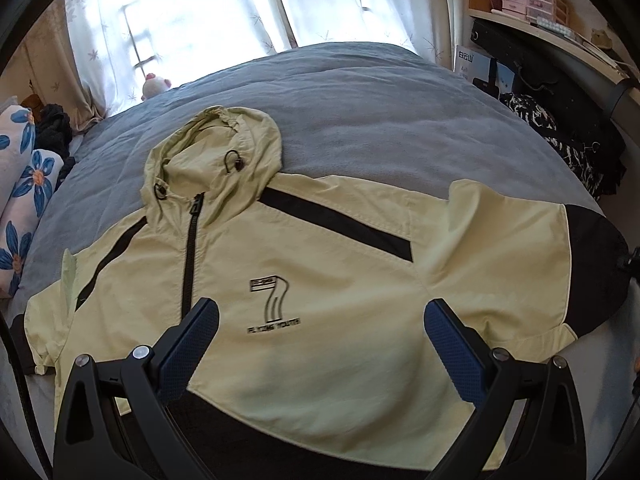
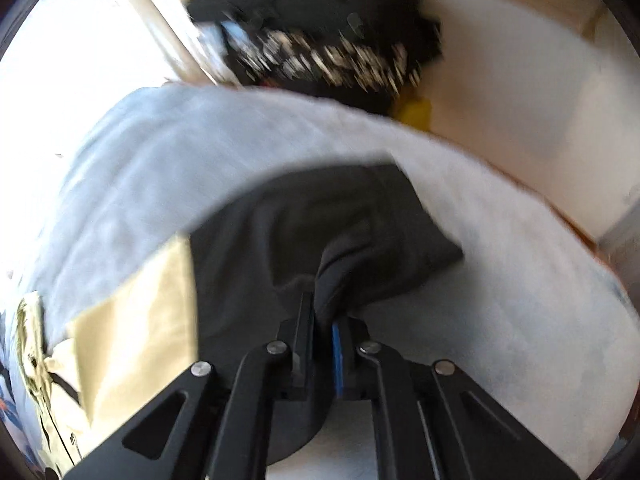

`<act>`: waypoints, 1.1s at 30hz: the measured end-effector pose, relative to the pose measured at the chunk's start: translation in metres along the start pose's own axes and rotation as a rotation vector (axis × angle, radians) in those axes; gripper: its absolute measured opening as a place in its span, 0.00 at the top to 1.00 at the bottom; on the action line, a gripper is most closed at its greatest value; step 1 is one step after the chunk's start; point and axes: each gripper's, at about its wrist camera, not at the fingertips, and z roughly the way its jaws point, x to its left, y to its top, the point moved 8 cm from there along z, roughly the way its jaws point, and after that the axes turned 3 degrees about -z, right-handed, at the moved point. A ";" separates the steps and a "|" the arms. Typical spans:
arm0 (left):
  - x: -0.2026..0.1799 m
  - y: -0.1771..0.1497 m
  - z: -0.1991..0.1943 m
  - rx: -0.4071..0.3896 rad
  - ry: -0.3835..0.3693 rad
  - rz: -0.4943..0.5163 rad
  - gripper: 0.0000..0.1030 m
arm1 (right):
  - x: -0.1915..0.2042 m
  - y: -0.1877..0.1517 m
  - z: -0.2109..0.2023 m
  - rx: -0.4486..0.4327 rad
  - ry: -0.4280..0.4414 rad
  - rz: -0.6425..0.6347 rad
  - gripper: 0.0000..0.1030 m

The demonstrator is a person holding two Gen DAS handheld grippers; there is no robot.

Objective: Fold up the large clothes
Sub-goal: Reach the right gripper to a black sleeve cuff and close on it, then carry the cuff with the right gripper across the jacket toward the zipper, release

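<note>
My left gripper (image 1: 322, 326) spread wide above the jacket (image 1: 320, 280) on the bed (image 1: 360, 100), my right gripper (image 2: 320, 312) pinching its black sleeve (image 2: 320, 220), chest print a "7", smaller lettering unreadable

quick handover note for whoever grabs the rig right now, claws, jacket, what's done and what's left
Left claw: open, holding nothing, above the chest of the jacket.
Right claw: shut on the black sleeve end, fabric bunched between the pads.
Jacket: spread front up on the grey bed cover, zip closed, hood flat at the top, both sleeves out to the sides.
Done: garment laid out, one sleeve gripped.
Left: all folds. Likely bring the held sleeve across the chest first, then the other sleeve, then hood and hem.
</note>
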 end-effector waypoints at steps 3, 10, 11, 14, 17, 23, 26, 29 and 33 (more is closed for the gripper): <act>0.019 -0.002 -0.010 -0.004 0.005 -0.009 0.01 | 0.040 0.007 -0.042 -0.099 0.092 -0.091 0.94; 0.072 -0.008 -0.041 -0.038 0.016 -0.047 0.01 | 0.179 -0.037 -0.142 -0.186 0.387 -0.385 0.94; 0.080 -0.010 -0.045 -0.044 0.021 -0.051 0.01 | 0.196 -0.049 -0.148 -0.181 0.414 -0.420 0.94; 0.105 -0.018 -0.053 -0.049 0.037 -0.064 0.01 | 0.246 -0.096 -0.159 -0.138 0.496 -0.530 0.94; 0.131 -0.031 -0.051 -0.026 0.045 -0.083 0.01 | 0.281 -0.150 -0.151 -0.081 0.515 -0.642 0.94; 0.167 -0.064 -0.033 0.048 0.017 -0.150 0.01 | 0.299 -0.261 -0.098 0.098 0.425 -0.799 0.92; 0.169 -0.074 -0.026 0.068 -0.013 -0.163 0.01 | 0.288 -0.294 -0.087 0.161 0.416 -0.813 0.79; 0.164 -0.080 -0.022 0.076 -0.044 -0.158 0.01 | 0.270 -0.301 -0.093 0.167 0.455 -0.778 0.61; 0.148 -0.085 -0.021 0.084 -0.104 -0.151 0.01 | 0.251 -0.299 -0.100 0.178 0.494 -0.703 0.57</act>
